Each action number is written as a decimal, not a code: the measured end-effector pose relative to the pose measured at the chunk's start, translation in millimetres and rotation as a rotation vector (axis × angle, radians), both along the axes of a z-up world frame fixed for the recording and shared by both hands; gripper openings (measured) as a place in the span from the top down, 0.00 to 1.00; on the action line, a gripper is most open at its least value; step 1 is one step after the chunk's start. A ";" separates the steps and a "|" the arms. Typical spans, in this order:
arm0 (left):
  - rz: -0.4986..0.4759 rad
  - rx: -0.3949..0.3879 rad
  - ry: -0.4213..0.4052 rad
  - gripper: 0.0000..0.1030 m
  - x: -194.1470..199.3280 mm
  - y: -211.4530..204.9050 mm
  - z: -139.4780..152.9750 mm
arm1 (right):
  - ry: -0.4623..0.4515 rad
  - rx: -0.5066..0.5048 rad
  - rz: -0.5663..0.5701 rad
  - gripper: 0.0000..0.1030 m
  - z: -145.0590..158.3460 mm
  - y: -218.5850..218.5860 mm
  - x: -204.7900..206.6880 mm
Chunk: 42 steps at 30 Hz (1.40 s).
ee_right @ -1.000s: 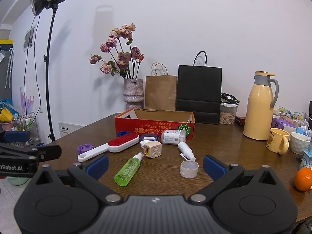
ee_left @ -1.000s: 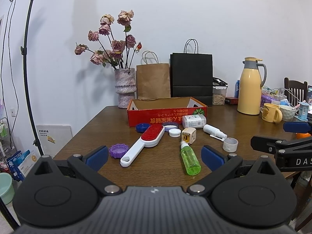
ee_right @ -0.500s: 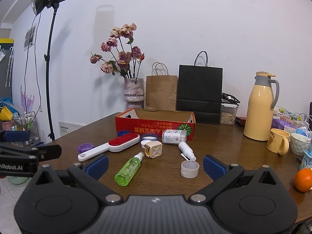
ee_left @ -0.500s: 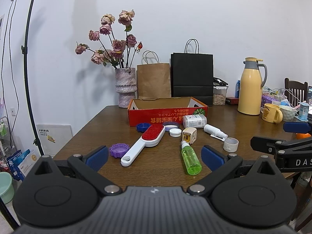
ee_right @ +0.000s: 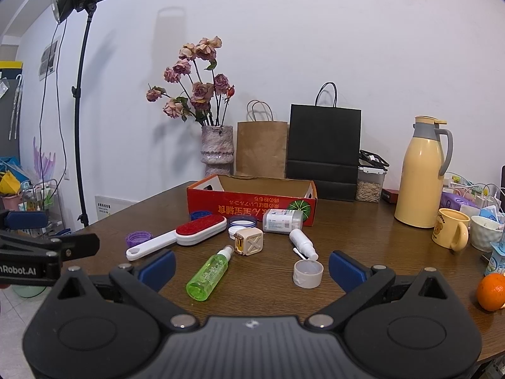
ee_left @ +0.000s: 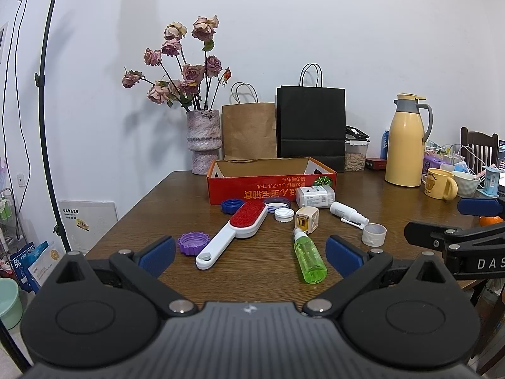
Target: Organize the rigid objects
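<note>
A red cardboard box point(ee_left: 271, 186) point(ee_right: 252, 203) stands open at the table's middle. In front of it lie a red-and-white lint brush point(ee_left: 233, 233) point(ee_right: 176, 237), a green spray bottle point(ee_left: 309, 260) point(ee_right: 208, 273), a beige cube charger point(ee_left: 306, 219) point(ee_right: 249, 241), a white spray bottle point(ee_left: 347, 213) point(ee_right: 303, 243), a white pill bottle point(ee_left: 315, 196) point(ee_right: 282, 220), a white cap point(ee_left: 374, 234) point(ee_right: 307, 273), a purple lid point(ee_left: 193, 243) point(ee_right: 139, 239) and several other lids. My left gripper point(ee_left: 251, 252) and right gripper point(ee_right: 252, 267) hover open near the front edge, both holding nothing.
A vase of dried roses point(ee_left: 203, 142), a brown bag point(ee_left: 249, 129) and a black bag point(ee_left: 311, 126) line the back wall. A yellow thermos point(ee_right: 421, 173), yellow mug point(ee_right: 451, 232), bowl and orange point(ee_right: 490, 290) crowd the right side. A light stand point(ee_right: 79, 110) rises at left.
Both views have shifted only slightly; the table objects rest where they were and both grippers stay open.
</note>
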<state>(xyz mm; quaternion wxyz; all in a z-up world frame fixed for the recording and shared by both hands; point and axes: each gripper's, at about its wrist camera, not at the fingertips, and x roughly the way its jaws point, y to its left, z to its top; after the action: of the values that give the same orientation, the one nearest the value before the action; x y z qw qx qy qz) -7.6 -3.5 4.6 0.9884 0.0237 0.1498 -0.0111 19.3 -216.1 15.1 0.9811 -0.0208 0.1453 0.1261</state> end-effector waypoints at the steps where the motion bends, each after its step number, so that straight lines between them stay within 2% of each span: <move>1: 0.000 -0.001 0.000 0.00 -1.5 -0.6 1.0 | 0.000 -0.001 0.000 0.00 -0.4 0.3 -1.1; 12: -0.005 -0.003 -0.002 0.00 -2.7 -1.2 3.2 | 0.003 -0.013 0.002 0.00 -1.3 3.2 -3.7; 19: -0.013 -0.009 0.002 0.00 2.4 1.7 2.0 | 0.021 -0.028 0.002 0.00 -1.4 9.3 8.5; 28: -0.013 -0.029 0.025 0.00 21.0 15.7 -6.3 | 0.048 -0.046 0.005 0.00 -4.2 21.2 22.8; 42: 0.007 -0.061 0.081 0.00 64.2 52.6 -24.5 | 0.123 -0.078 0.033 0.01 -17.0 57.2 66.9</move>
<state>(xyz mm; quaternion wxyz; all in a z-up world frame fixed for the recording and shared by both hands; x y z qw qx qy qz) 56.7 49.2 -19.9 0.9818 -0.0076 0.1895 -0.0130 86.3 -158.9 -1.9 0.9665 -0.0534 0.2098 0.1375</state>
